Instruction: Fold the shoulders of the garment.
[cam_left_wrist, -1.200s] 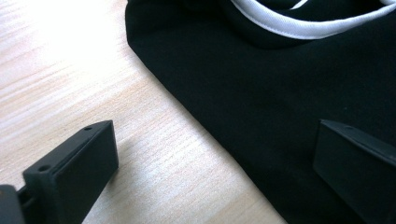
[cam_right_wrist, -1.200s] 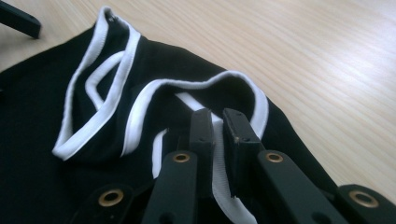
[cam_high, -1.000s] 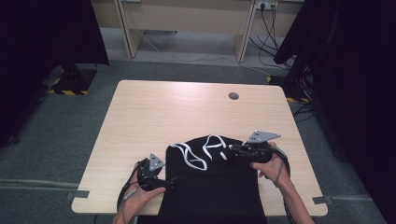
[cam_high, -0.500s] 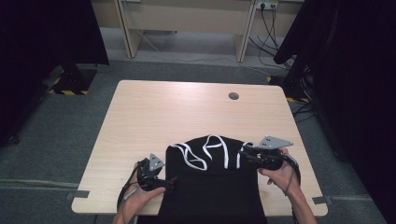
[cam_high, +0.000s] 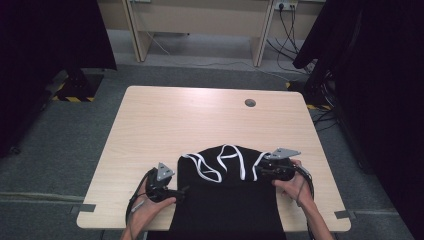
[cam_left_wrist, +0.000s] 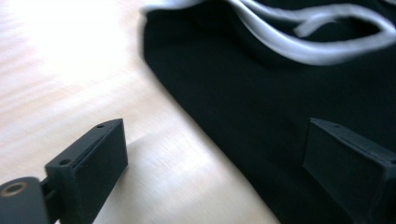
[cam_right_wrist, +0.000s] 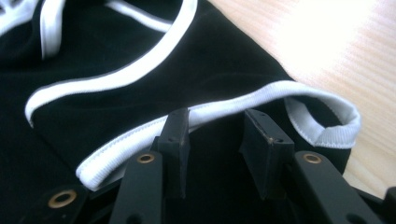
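High view: one wooden table, one black garment with white trim lying at the lower centre and hanging over the near edge, and two grippers. The left gripper sits at the garment's lower-left edge; the right gripper at its right edge.

Left gripper view: two jaws stand wide apart, nothing between the pads; one jaw over bare wood, the other over black cloth filling the upper right.

Right gripper view: jaws partly apart, having just been opening; the looped white trim lies just beyond their tips, with black cloth between them, unpressed.
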